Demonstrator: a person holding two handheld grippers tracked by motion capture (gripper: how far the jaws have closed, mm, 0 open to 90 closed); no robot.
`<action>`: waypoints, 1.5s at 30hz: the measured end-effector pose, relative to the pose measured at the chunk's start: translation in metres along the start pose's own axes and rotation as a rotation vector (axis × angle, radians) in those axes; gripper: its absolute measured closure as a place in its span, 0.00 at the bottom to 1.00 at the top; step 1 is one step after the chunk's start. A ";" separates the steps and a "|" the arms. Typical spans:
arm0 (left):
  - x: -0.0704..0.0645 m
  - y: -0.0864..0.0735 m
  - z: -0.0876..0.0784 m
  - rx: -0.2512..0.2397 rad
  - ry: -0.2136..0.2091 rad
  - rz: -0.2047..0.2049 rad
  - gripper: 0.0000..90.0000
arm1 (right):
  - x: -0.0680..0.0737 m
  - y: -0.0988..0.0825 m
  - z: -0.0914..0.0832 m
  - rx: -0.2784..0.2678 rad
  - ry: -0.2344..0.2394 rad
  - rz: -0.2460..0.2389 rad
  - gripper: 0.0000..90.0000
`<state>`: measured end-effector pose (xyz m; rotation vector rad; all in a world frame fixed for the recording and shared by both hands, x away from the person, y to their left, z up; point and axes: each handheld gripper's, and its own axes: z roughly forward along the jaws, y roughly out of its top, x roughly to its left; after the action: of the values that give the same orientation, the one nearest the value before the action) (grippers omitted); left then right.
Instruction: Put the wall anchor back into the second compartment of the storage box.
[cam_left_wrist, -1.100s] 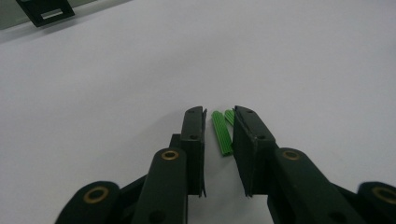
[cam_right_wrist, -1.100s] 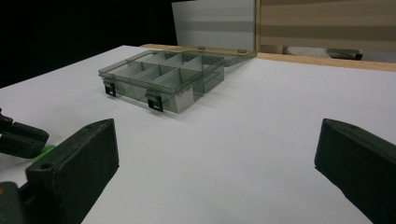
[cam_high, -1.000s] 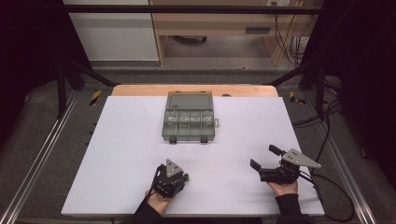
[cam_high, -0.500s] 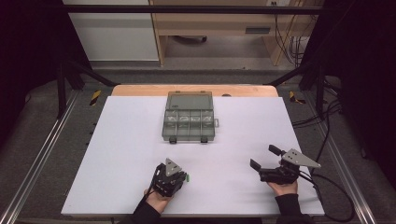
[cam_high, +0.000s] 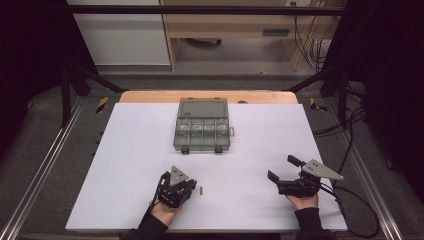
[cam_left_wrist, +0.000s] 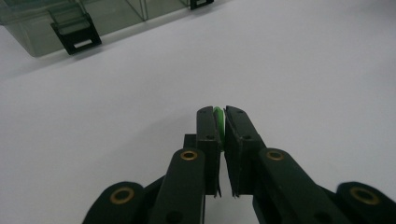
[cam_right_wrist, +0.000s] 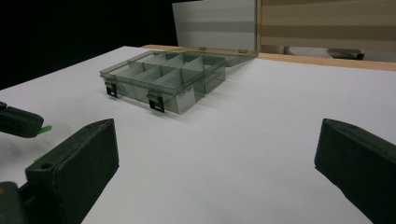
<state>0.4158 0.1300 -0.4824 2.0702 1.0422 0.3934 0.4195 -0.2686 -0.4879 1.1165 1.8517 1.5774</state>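
Jaws of the left gripper are clenched on a small flat green piece, seen edge-on between the black pads, so its outline and face cannot be made out. From the high view the left gripper sits at the near left of the white table top, held in the person's left hand; a short green bit shows just at its tip, but whether it touches the table cannot be told. The jaws of the right gripper stand wide apart with nothing between them; in the right gripper view both black jaws are cut off by the picture's lower edge. This gripper lies at the near right, held by the right hand, with its grey three-cornered plate on top.

A translucent grey plastic compartment box rests on the far middle of the table, well apart from both grippers, lid open and laid back toward the far side. Its dividers form a row of compartments; their contents are too blurred to tell. Two black latches hang on its near wall. In the left gripper view the box is cropped at the top edge.
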 end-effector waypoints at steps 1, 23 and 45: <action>0.001 0.001 -0.002 -0.006 0.001 -0.002 0.93 | 0.000 0.000 0.000 0.000 0.000 -0.001 0.00; 0.030 0.034 -0.016 -0.096 -0.021 -0.013 0.93 | 0.000 0.000 0.001 -0.006 -0.008 -0.002 0.00; 0.054 0.094 -0.011 -0.170 -0.010 0.008 0.93 | 0.000 0.000 0.002 -0.003 -0.009 -0.002 0.00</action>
<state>0.4945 0.1432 -0.4081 1.9230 0.9613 0.4595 0.4206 -0.2673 -0.4886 1.1190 1.8432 1.5707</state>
